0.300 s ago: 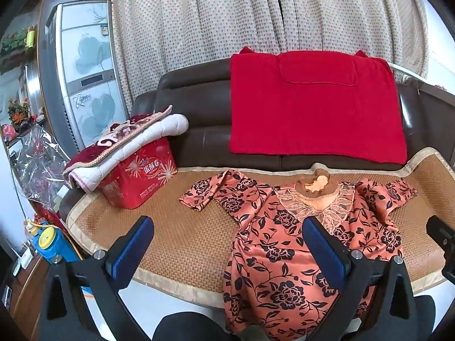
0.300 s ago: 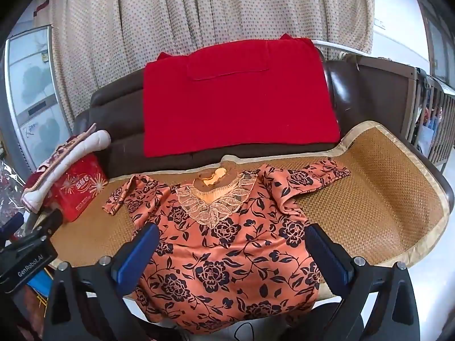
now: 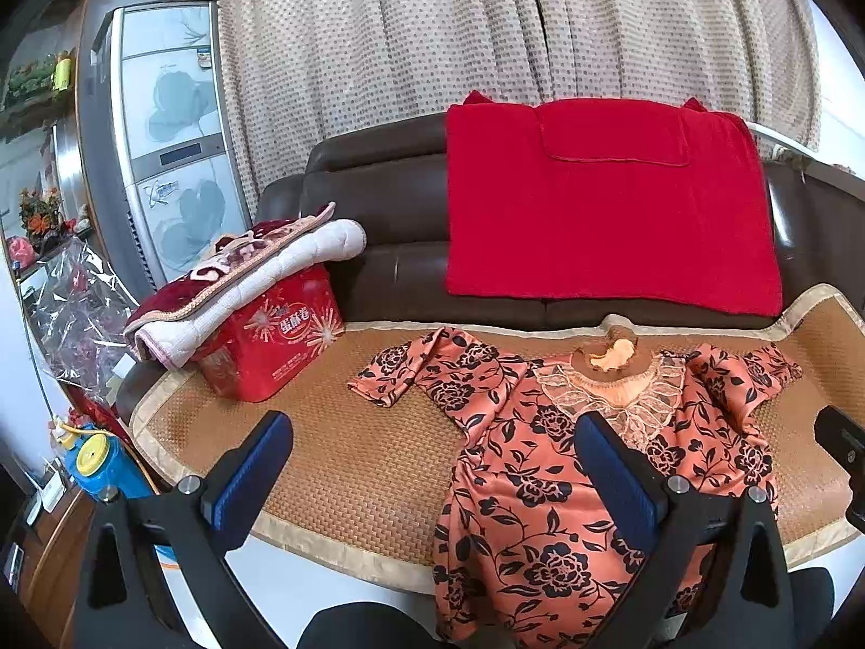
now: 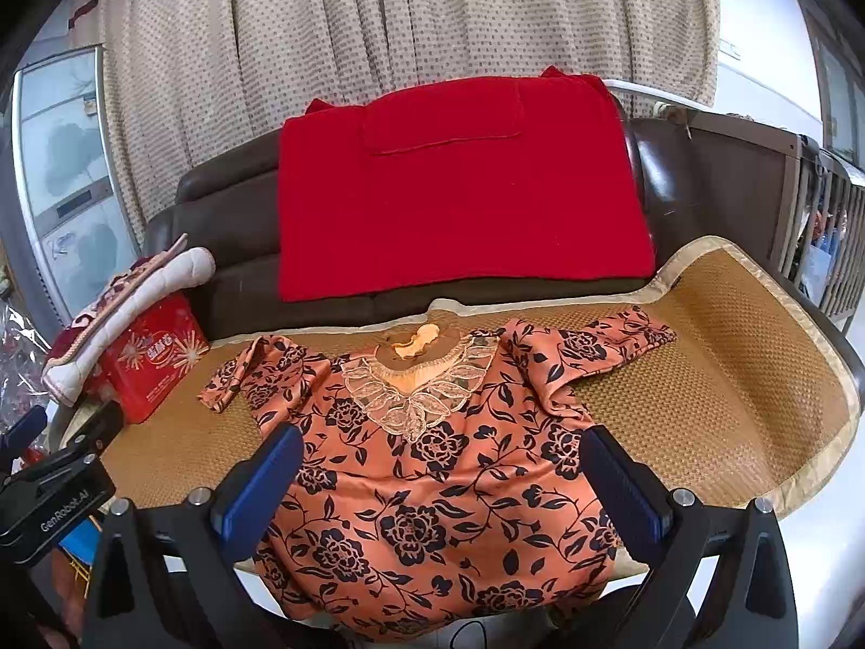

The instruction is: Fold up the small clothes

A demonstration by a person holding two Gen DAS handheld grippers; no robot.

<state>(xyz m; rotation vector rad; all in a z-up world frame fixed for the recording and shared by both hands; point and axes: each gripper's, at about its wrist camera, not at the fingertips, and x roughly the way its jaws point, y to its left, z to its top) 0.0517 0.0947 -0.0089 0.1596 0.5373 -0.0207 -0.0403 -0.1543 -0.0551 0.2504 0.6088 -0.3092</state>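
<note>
An orange blouse (image 3: 557,459) with black flowers and a lace collar lies spread flat on a woven mat (image 3: 351,465), sleeves out to both sides and its hem hanging over the mat's front edge. The same blouse (image 4: 432,476) fills the middle of the right wrist view. My left gripper (image 3: 432,465) hovers wide open above the mat, at the blouse's left side, holding nothing. My right gripper (image 4: 440,481) is open too, raised over the blouse's lower body with no cloth between its blue pads (image 4: 265,487).
A red tin box (image 3: 270,340) with a folded quilt (image 3: 243,276) on it sits at the mat's left end. A red cloth (image 3: 605,205) drapes the brown sofa back (image 3: 378,200). A tall appliance (image 3: 167,146) and a curtain stand behind; a wooden railing (image 4: 827,227) is at right.
</note>
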